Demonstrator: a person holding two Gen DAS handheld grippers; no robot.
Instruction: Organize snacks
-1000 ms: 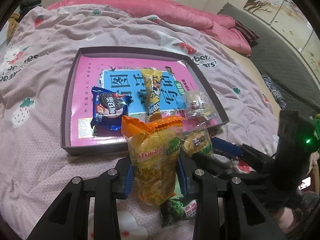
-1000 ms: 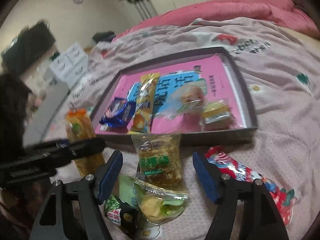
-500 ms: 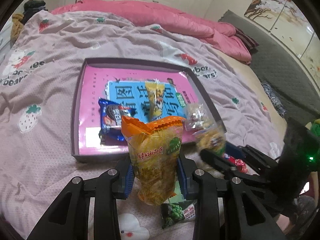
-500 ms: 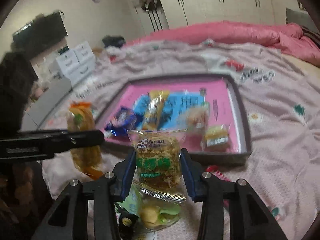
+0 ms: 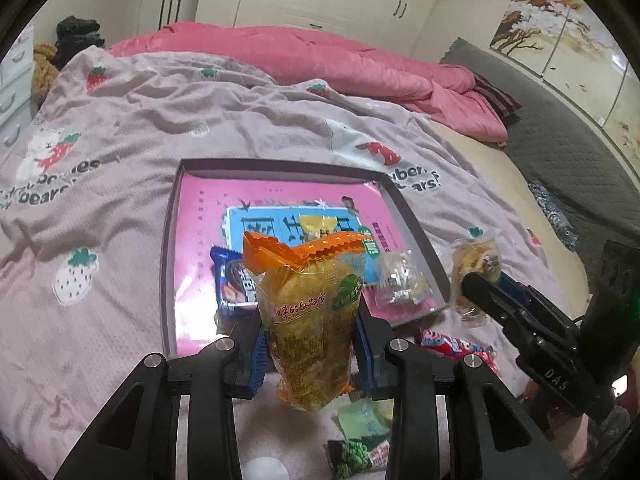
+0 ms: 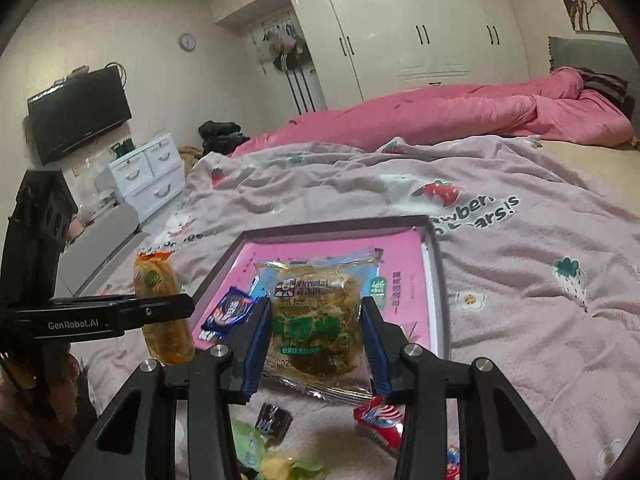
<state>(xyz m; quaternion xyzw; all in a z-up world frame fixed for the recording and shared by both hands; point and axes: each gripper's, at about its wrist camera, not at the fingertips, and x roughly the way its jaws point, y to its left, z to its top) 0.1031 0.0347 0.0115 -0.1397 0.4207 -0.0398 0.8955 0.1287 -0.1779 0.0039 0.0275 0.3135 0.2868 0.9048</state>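
two grippers clamping snacks, left gripper (image 5: pixel 310 350) orange-topped bag (image 5: pixel 308 312), right gripper (image 6: pixel 316 344) clear cake packet (image 6: pixel 316 320)

The clear cake packet (image 6: pixel 316 320) says "Ximaizi" in red letters near its top. The black arm of the left gripper (image 6: pixel 80 322) says "GenRobot.AI" in white. The right gripper (image 5: pixel 554 372) has "DAS" on its side. The pink blanket (image 6: pixel 520 280) has big dark letters, partly hidden in folds, that end in "bears!".
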